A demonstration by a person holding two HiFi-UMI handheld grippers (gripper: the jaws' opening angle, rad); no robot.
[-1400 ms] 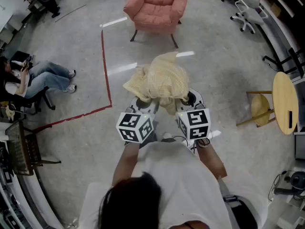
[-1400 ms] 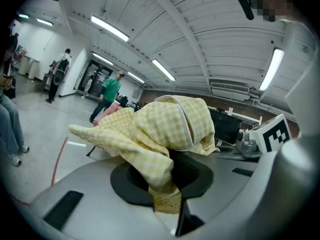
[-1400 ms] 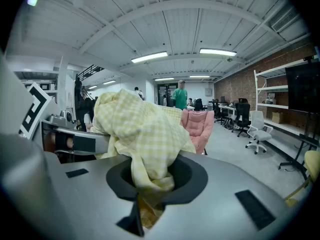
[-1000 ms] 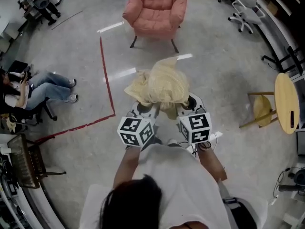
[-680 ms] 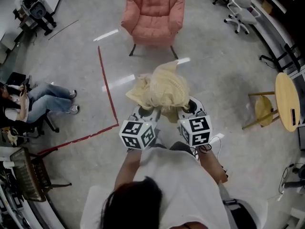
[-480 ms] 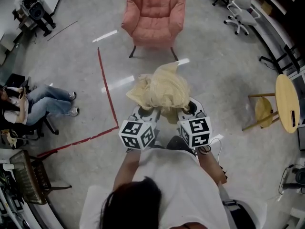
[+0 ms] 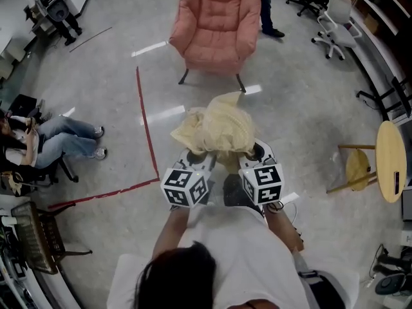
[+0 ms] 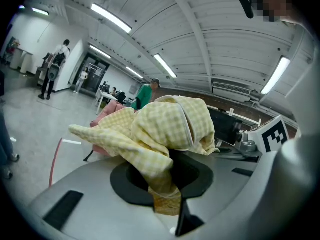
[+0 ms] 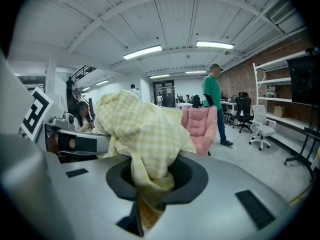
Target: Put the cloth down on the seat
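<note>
Left claw: jaws narrow, clamped on fold of cloth; yellow checked fabric fills gap between jaws. Right claw: jaws likewise narrow, pinching another fold of same cloth. Cloth bunched in loose heap above both claws, spanning from one to the other, held in air over floor. Pink seat stands ahead of claws, well apart from cloth. Red tape line runs along floor at left.
</note>
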